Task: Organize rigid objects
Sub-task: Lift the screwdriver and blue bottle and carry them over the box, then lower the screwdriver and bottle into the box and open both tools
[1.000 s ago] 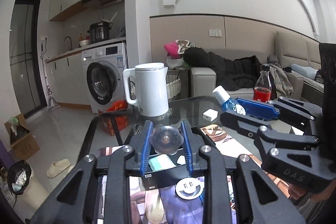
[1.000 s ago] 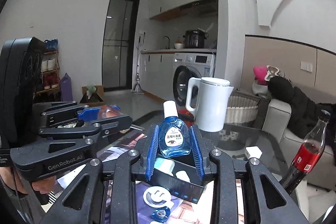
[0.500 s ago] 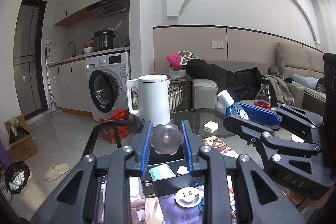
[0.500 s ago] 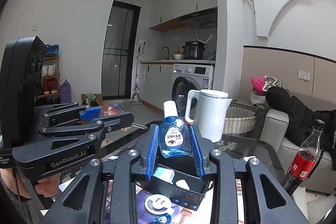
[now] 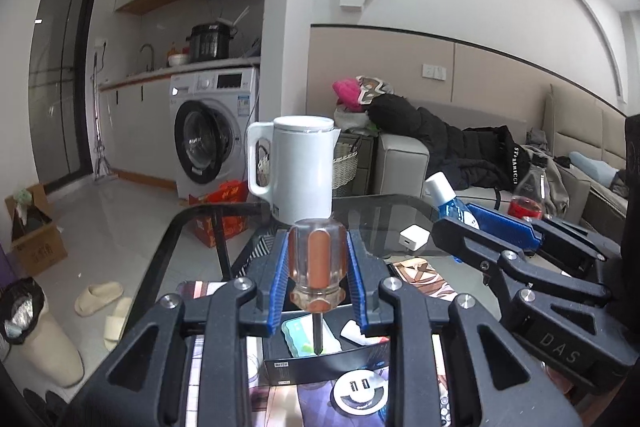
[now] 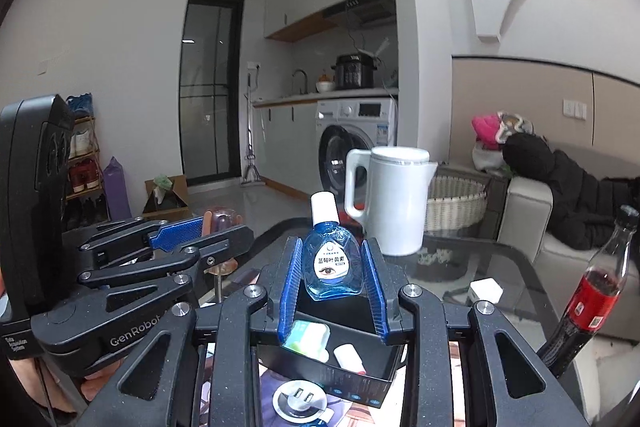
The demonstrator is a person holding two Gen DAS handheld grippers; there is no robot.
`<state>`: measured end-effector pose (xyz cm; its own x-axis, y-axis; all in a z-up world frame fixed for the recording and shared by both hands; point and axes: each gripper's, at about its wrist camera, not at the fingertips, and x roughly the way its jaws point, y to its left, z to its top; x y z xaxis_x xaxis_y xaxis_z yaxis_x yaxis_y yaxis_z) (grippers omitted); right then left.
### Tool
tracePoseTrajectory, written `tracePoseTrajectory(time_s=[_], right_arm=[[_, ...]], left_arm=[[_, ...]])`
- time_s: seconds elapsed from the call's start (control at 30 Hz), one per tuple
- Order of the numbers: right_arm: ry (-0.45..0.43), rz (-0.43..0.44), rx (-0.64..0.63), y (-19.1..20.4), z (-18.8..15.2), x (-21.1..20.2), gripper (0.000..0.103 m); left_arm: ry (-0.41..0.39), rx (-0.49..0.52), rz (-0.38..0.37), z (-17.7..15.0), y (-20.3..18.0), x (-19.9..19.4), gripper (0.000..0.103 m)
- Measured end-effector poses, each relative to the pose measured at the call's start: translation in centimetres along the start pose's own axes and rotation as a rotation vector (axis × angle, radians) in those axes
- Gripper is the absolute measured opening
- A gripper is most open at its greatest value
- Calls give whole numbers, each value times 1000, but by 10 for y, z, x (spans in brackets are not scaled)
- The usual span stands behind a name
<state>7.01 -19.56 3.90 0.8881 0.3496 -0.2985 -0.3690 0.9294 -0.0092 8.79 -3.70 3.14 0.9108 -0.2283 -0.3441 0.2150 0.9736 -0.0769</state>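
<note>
- Tilted upright now, the stubby screwdriver (image 5: 318, 269) shows its clear-and-orange handle side-on with the shaft pointing down; a second ago only the rounded butt of that handle faced the left camera.
- Both tools have also been raised a little since then, and the open black box (image 6: 332, 355) sits lower under each of them.
- The left gripper (image 5: 316, 281) is pinching the screwdriver by its handle between the blue pads, the tip hanging just above the box.
- The right gripper (image 6: 333, 277) is clamped on a small blue eye-drop bottle (image 6: 331, 261), white cap up, held over the same box.
- Inside the box lie a green-and-white packet (image 6: 308, 337) and a small white tube (image 6: 349, 357).
- In front of the box, on the glass table (image 6: 508, 267), lies a round USB charger (image 6: 298, 398); behind the box stand a white kettle (image 6: 394, 199) and a cola bottle (image 6: 592, 291).
- To my eye both items are lined up for dropping in; the screwdriver looks set to go in tip first.
</note>
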Motion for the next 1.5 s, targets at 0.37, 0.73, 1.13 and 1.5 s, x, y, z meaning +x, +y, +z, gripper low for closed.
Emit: tracePoseTrajectory(time_s=[0.37,0.73,1.13,1.5], right_arm=[[28,-79,43,-22,6,43,30],[115,-75,45,-24,7,77,30],[470,-17,130,-36,-30,136,30],[606,35,158,-40,-55,153,30]], left_arm=[[-19,-52,44,3,13,38,25],[125,-86,73,-5,22,78,25],[400,-101,50,-30,19,120,25],[508,-70,32,-38,12,134,25]])
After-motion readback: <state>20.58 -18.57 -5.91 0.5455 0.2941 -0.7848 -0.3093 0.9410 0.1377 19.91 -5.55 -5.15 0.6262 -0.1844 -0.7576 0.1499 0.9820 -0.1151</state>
